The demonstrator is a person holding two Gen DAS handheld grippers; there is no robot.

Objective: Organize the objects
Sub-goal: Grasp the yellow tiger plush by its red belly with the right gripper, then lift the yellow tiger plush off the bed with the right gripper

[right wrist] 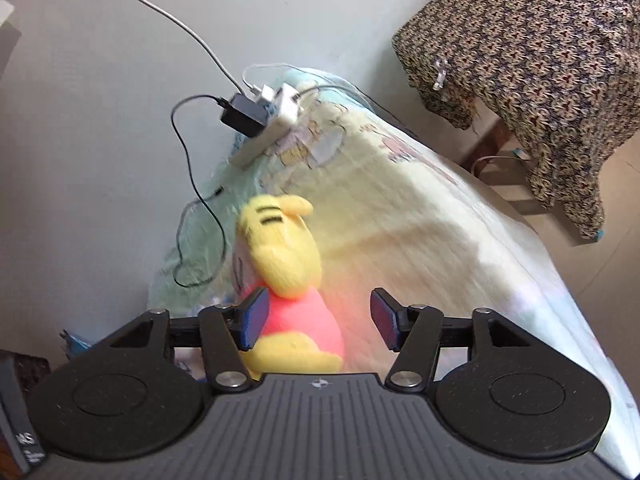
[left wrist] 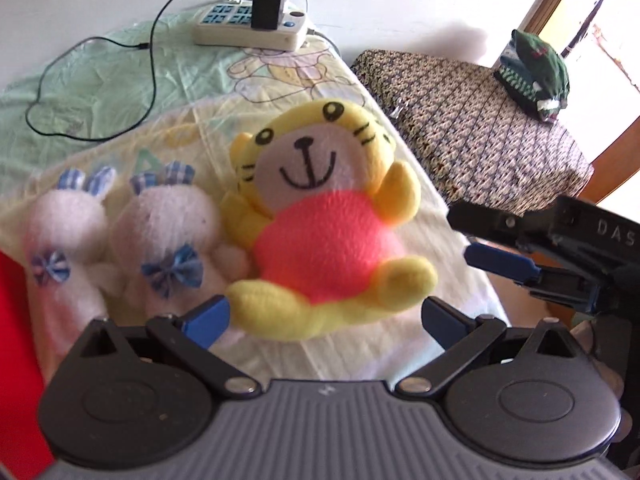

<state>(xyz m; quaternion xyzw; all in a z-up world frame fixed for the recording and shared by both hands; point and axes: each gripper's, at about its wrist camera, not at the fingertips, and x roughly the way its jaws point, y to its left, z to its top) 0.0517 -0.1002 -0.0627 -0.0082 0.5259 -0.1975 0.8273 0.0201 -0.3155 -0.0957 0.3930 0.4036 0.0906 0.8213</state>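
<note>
A yellow tiger plush [left wrist: 320, 220] with a pink belly lies face up on the pale quilt [left wrist: 120, 80]. To its left, two white bunny plushes [left wrist: 168, 232] with blue checked bows lie side by side. My left gripper [left wrist: 326, 320] is open, its blue pads on either side of the tiger's yellow legs without squeezing them. My right gripper [left wrist: 480, 240] reaches in from the right, just off the tiger's arm. In the right wrist view the tiger plush [right wrist: 288, 264] shows side-on, its pink body against the left pad of my open right gripper [right wrist: 319, 320].
A white power strip [left wrist: 250, 28] with a black charger and a looping black cable [left wrist: 152, 60] sits at the quilt's far end by the wall. A table under a patterned cloth [left wrist: 472, 120] stands to the right, with a green knitted item [left wrist: 532, 68] on it. Something red [left wrist: 16, 340] borders the left edge.
</note>
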